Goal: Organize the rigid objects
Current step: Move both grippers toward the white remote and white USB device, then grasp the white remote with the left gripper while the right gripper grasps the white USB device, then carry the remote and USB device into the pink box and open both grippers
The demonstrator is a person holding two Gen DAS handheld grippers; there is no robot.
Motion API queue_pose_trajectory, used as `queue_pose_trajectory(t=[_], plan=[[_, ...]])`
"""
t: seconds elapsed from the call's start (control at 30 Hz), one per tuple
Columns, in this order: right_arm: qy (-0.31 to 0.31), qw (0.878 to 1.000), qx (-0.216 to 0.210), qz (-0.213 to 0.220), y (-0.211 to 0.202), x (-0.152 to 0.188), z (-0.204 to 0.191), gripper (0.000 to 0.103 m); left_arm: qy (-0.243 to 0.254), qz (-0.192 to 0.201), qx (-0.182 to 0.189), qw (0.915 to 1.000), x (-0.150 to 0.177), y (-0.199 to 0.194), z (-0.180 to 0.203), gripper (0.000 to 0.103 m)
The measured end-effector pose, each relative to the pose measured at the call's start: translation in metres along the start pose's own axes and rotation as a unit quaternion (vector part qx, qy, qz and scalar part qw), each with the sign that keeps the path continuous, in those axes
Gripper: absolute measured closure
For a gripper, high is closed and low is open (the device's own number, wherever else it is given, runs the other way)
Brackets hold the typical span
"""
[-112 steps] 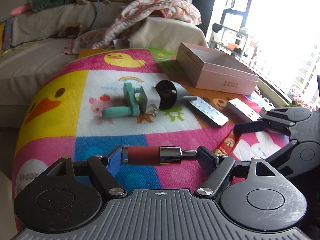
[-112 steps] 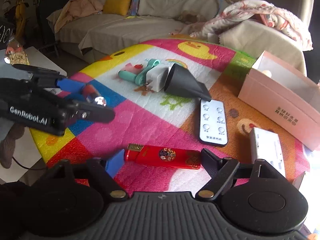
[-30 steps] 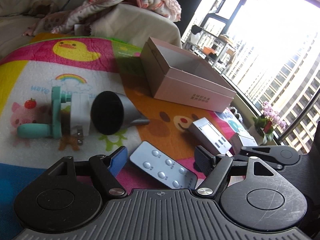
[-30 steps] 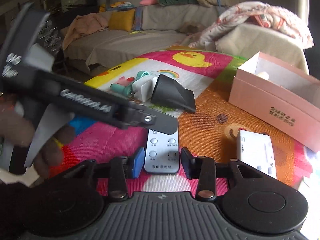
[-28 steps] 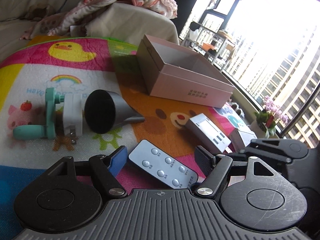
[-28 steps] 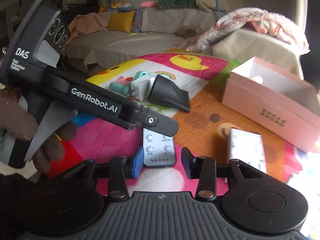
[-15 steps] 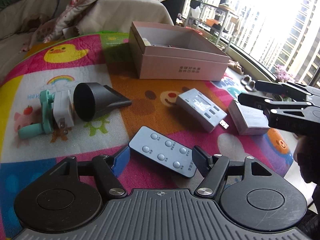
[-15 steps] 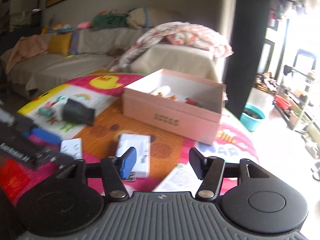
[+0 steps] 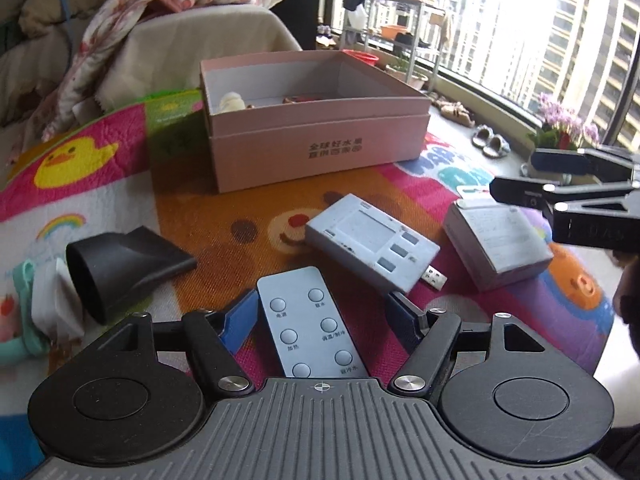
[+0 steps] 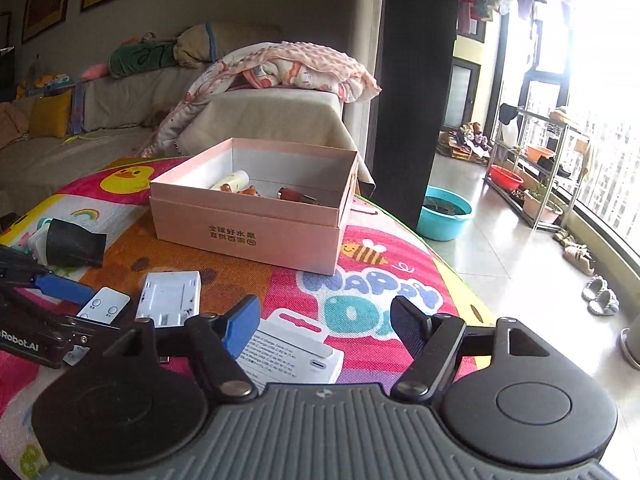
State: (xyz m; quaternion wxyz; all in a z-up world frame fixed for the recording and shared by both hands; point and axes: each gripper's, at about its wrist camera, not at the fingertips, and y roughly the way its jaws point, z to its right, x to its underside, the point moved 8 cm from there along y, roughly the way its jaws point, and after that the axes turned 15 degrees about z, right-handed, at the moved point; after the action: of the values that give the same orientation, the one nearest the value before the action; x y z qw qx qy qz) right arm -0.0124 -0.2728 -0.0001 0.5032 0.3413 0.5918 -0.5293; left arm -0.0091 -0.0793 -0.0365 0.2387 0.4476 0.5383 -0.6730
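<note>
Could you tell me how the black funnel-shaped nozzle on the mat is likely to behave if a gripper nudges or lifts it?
The black nozzle lies on its side, round mouth at one end, flat at the other, so it would probably roll in an arc rather than straight. It looks hollow and stiff, likely light. Its smooth taper may slip between pads.

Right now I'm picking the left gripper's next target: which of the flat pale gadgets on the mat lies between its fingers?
The button remote, lying between the open left gripper; the USB-plug device and white box lie beyond.

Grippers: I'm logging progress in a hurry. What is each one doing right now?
Left gripper: open, astride the remote, not gripping it.
Right gripper: open, jaws just widened, above the white box, holding nothing.
</note>
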Motion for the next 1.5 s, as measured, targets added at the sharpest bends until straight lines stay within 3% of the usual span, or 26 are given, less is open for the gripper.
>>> queue_pose_trajectory(t=[0.07,0.23,0.27,0.37,0.47,0.63,0.73,0.77,0.83,1.03,1.2,1.37,1.5], plan=[[0.002,1.0,-0.004,-0.002,-0.002,0.002,0.0,0.03,0.028,0.007,-0.001,0.9996,0.003,-0.003,0.006,0.027],[-0.002,0.999,-0.043,0.008,0.001,-0.007,-0.023,0.03,0.02,0.013,0.026,0.9994,0.011,-0.015,0.002,0.027],[-0.004,0.999,-0.052,0.007,0.003,-0.008,-0.03,0.03,0.017,0.016,0.027,0.9994,0.013,-0.018,0.0,0.031],[-0.005,0.996,-0.089,-0.006,0.015,-0.01,-0.055,0.03,0.002,0.022,0.01,0.9997,0.012,-0.024,-0.013,0.059],[-0.008,0.992,-0.121,-0.027,0.028,-0.006,-0.077,0.03,-0.044,0.021,0.026,0.9985,0.011,-0.026,-0.025,0.059],[-0.013,0.989,-0.135,-0.062,0.049,0.006,-0.101,0.031,-0.045,0.022,0.023,0.9985,0.01,-0.023,-0.025,0.059],[-0.004,0.987,-0.144,-0.073,0.056,0.012,-0.107,0.036,-0.047,0.027,0.015,0.9984,0.01,-0.022,-0.023,0.059],[0.001,0.986,-0.146,-0.075,0.057,0.012,-0.107,0.042,-0.046,0.029,0.014,0.9984,0.009,-0.021,-0.023,0.058],[0.011,0.984,-0.157,-0.083,0.058,0.011,-0.106,0.055,-0.032,0.031,0.011,0.999,0.009,-0.019,-0.019,0.057],[0.002,0.984,-0.148,-0.098,0.053,0.013,-0.099,0.055,0.014,0.032,0.0,0.9994,0.008,-0.016,-0.012,0.057],[-0.002,0.983,-0.146,-0.109,0.036,0.017,-0.094,0.055,0.026,0.042,0.017,0.9987,0.016,-0.029,-0.006,0.06],[-0.013,0.984,-0.154,-0.092,0.009,0.008,-0.093,0.056,0.026,0.05,0.03,0.9979,0.018,-0.051,-0.002,0.06],[-0.008,0.988,-0.151,-0.038,-0.014,-0.03,-0.085,0.056,0.027,0.097,0.04,0.9941,-0.021,-0.074,-0.005,0.06]])
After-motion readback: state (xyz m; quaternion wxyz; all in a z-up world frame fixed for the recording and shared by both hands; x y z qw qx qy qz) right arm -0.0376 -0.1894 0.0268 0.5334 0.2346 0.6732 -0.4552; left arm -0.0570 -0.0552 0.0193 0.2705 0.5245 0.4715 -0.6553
